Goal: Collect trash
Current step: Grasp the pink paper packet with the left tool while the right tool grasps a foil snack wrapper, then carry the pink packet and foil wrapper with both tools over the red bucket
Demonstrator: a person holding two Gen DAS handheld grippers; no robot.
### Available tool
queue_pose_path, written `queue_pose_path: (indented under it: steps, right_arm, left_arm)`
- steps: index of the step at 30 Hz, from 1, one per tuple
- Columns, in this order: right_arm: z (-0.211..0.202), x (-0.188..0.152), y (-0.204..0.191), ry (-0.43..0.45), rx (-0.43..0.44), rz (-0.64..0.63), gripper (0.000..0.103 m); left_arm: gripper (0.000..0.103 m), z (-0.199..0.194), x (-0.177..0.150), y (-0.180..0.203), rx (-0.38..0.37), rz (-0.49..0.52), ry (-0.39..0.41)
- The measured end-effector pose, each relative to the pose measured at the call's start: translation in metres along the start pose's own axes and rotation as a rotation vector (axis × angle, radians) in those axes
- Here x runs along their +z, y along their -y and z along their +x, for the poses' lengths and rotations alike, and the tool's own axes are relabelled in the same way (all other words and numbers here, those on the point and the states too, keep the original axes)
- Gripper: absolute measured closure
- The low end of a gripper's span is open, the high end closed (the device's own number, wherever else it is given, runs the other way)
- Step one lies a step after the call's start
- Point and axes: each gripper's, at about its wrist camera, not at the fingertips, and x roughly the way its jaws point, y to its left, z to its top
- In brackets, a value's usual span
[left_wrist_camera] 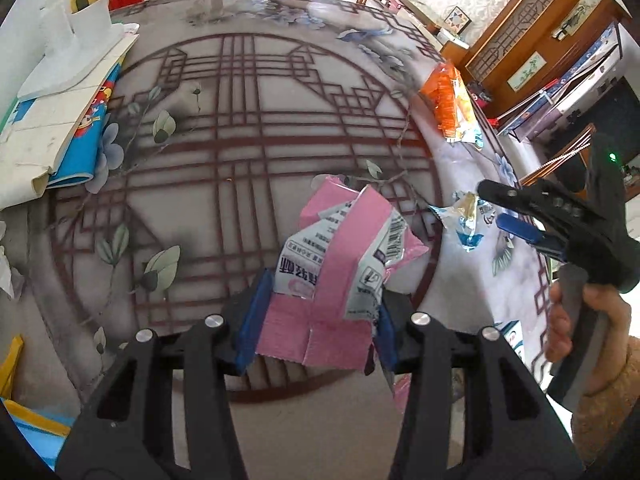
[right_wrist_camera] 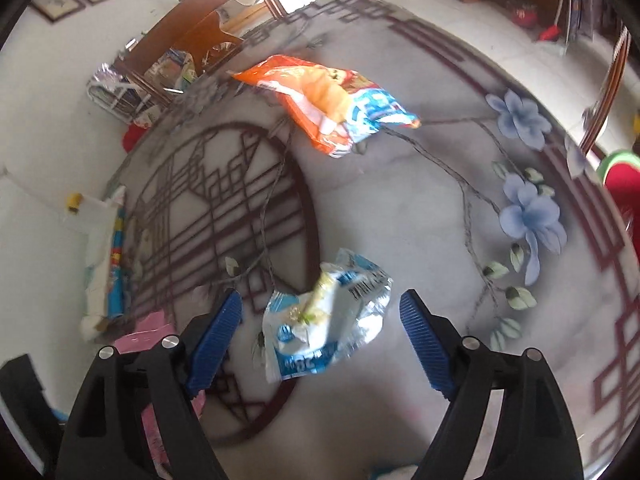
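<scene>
The left tool (left_wrist_camera: 316,320) is pinched on a crumpled pink wrapper (left_wrist_camera: 340,264). The blue pads press the wrapper from both sides, and it stands up out of the grip, clear of the tabletop (left_wrist_camera: 248,152). This grip suits carrying: the piece is trash already secured, judged ready for disposal.

The right tool (right_wrist_camera: 320,336) is spread wide, with nothing pressed between its pads. A crumpled blue-and-white wrapper (right_wrist_camera: 328,320) lies on the tabletop between the two fingers, and neither pad appears to touch it. The tool points steeply down at this piece, so the wide opening is judged to be preparation for closing around it.

Farther across the tabletop, near its far edge, lies an orange snack bag (right_wrist_camera: 324,100), flat and untouched, well apart from both tools. It is judged the remaining piece to collect.

At the left side of the tabletop rests a stack of papers and a blue booklet (left_wrist_camera: 80,136); whether these count as trash cannot be determined.
</scene>
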Motion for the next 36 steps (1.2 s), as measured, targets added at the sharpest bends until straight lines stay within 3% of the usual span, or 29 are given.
queue_pose_path:
  steps: [5, 11, 15, 27, 36]
  right_arm:
    - [0.013, -0.004, -0.007, -0.029, -0.044, -0.024, 0.027]
    - [0.02, -0.006, -0.011, -0.062, -0.059, -0.06, 0.063]
    - [0.015, -0.007, -0.016, -0.058, -0.034, -0.082, 0.074]
    - [-0.047, -0.017, -0.039, 0.065, 0.056, -0.21, 0.077]
    - [-0.101, -0.026, -0.014, 0.139, 0.103, -0.16, 0.077]
  left_arm:
    - [0.056, 0.0, 0.004, -0.007, -0.012, -0.004, 0.009]
    - [0.056, -0.001, 0.005, -0.013, -0.022, -0.023, 0.02]
    - [0.056, -0.002, 0.003, -0.015, -0.025, -0.035, 0.026]
    - [0.056, -0.023, 0.006, -0.002, -0.032, -0.012, 0.089]
    - [0.056, -0.041, 0.014, 0.041, -0.073, 0.057, 0.143]
